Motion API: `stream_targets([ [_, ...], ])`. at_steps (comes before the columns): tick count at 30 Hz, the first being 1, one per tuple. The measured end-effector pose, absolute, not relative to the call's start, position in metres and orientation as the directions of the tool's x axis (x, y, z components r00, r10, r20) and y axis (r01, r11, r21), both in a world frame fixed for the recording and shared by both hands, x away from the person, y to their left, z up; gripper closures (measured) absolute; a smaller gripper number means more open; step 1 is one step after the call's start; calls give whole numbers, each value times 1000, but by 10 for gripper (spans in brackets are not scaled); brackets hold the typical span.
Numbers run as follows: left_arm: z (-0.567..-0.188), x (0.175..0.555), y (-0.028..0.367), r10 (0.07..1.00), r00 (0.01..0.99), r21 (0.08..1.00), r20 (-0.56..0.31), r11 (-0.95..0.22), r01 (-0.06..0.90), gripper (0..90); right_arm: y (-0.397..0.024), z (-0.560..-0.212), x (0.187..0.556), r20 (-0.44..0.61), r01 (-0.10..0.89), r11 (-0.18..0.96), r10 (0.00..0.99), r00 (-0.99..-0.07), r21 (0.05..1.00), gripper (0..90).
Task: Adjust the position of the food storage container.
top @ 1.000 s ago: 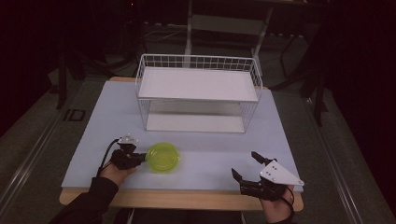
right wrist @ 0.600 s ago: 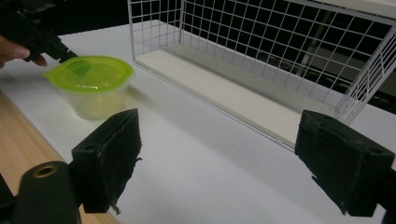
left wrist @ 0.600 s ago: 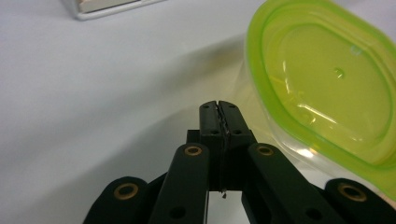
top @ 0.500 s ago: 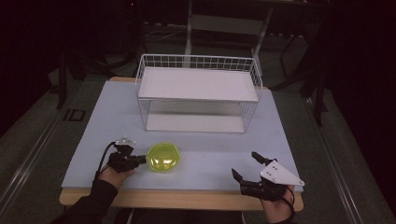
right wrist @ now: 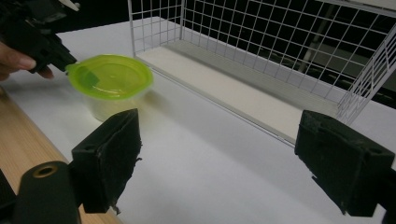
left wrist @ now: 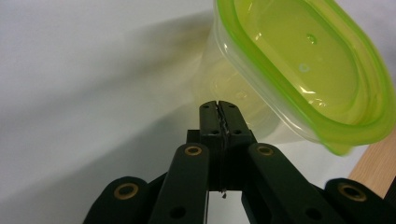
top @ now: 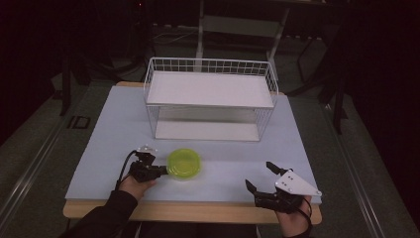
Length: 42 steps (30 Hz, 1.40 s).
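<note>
A clear plastic tub with a lime-green lid (top: 183, 162) stands on the white table (top: 114, 129) near its front left. My left gripper (top: 162, 171) lies at the tub's left side, held by a hand. Seen along that gripper, its jaws (left wrist: 218, 105) are shut, with nothing between them, and their tips meet the tub's clear wall (left wrist: 219, 70) just under the lid's rim. The right gripper view shows the tub (right wrist: 109, 81) and the left gripper (right wrist: 60, 55) at the lid's edge. My right gripper (top: 258, 174) rests open at the table's front right, its pads (right wrist: 109, 154) wide apart and empty.
A white wire shelf rack (top: 210, 89) with two levels stands across the back middle of the table, with its lower shelf (right wrist: 243, 93) ahead of my right gripper. The table's wooden front edge (top: 198, 210) runs just behind both hands. Dark floor surrounds the table.
My left gripper has slid a little to the right and the tub has shifted right with it. The right gripper has stayed where it was, open.
</note>
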<state>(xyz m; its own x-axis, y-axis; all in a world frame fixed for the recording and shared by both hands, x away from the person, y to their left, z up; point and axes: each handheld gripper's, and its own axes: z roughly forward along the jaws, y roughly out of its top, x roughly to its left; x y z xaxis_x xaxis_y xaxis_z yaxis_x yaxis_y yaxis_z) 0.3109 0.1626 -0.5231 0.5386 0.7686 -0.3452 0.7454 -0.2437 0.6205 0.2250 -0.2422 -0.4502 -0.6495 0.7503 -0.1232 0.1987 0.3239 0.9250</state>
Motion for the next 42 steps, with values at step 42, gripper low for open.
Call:
stream_targets([
  [42,-504,319,114,717,613,665,-331,-283,691,771,-241,-454,229,-134,221,355,747,-651,908,170],
])
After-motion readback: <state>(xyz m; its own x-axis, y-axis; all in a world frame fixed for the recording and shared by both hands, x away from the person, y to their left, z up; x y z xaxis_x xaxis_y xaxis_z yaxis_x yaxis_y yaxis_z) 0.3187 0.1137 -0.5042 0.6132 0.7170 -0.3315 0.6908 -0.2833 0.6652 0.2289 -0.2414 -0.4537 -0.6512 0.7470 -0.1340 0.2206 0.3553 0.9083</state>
